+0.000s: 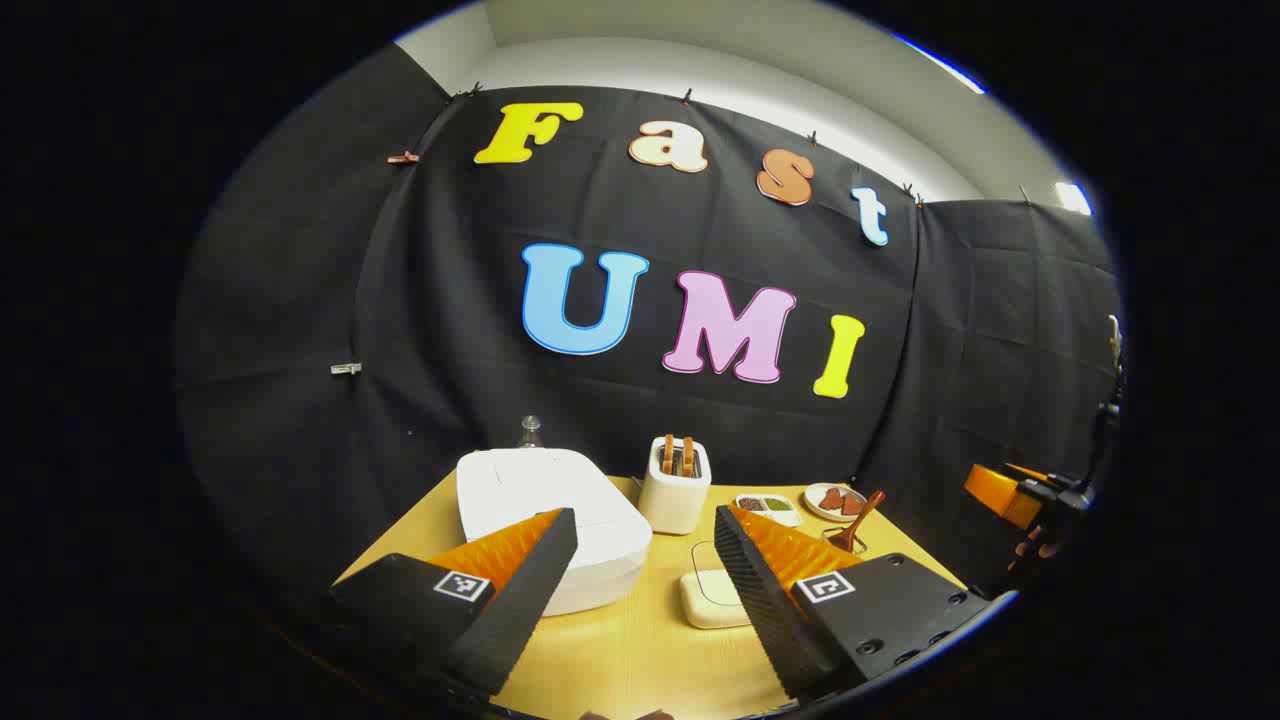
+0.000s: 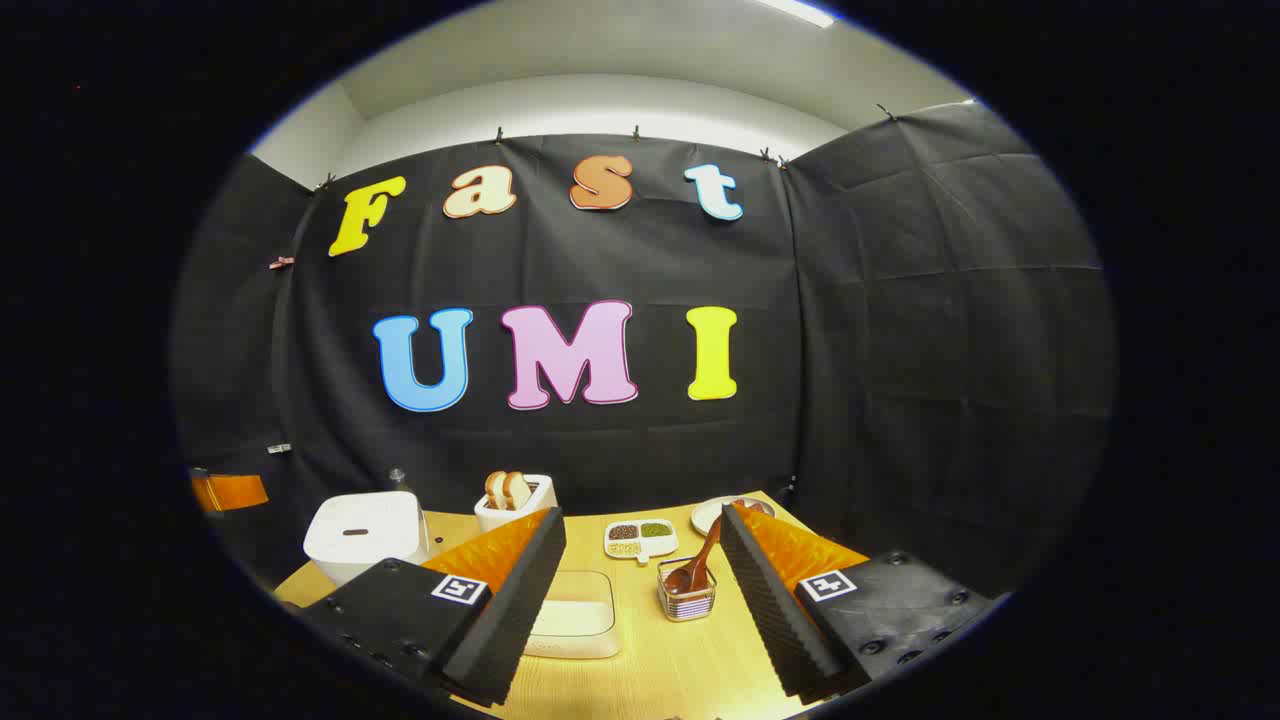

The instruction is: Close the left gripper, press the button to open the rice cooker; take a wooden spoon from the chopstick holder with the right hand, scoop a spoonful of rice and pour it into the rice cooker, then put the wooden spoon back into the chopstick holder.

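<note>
The white rice cooker (image 1: 550,520) stands at the table's left with its lid down, just beyond my left gripper (image 1: 645,515), which is open and holds nothing. In the right gripper view the cooker (image 2: 365,535) is at the far left. A wooden spoon (image 2: 700,565) leans in a small clear chopstick holder (image 2: 687,598), just ahead of my open, unloaded right gripper (image 2: 642,515). A white rectangular tub (image 2: 575,612) lies on the table by its left finger. The left gripper view has the spoon (image 1: 860,518) and the tub (image 1: 712,598) too.
A white toaster (image 1: 675,488) with bread slices stands behind the cooker. A sectioned dish of grains (image 2: 640,538) and a small plate (image 2: 722,512) lie at the back. The wooden table (image 2: 650,670) ends against the black cloth wall. The right gripper (image 1: 1010,495) hovers beyond the table's right edge.
</note>
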A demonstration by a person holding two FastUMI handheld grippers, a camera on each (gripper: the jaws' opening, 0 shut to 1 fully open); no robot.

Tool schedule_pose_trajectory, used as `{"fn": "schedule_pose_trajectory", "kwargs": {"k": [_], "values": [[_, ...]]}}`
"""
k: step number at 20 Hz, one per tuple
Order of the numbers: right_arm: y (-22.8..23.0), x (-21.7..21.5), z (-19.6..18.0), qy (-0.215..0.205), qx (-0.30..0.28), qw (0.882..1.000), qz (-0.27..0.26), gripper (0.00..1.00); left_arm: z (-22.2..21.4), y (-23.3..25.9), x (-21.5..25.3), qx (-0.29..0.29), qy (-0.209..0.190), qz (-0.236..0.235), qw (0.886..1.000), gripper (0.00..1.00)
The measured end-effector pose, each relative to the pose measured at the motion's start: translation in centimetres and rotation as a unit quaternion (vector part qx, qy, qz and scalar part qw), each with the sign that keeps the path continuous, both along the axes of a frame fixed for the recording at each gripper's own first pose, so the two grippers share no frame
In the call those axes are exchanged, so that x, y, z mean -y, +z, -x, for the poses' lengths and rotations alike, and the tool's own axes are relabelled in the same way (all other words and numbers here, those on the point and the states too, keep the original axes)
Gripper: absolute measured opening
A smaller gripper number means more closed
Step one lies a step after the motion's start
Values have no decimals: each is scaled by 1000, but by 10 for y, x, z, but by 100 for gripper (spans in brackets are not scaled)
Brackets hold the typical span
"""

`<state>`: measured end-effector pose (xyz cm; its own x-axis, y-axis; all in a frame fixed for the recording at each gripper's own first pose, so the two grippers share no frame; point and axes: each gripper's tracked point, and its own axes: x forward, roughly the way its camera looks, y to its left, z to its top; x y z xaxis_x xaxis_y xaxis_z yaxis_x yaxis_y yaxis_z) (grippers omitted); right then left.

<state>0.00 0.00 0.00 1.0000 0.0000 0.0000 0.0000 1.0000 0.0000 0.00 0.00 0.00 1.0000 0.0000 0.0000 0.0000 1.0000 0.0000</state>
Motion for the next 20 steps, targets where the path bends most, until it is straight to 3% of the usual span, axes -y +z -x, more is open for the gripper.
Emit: {"fn": "schedule_pose_trajectory", "kwargs": {"k": [10,20], "values": [[-2,-6,-8,17,-7,1000,5,96,-1,-17,-1,-17,15,8,1000,96],[-2,8,-30,26,-12,1000,4,96,-21,7,14,-15,30,-8,999,96]]}}
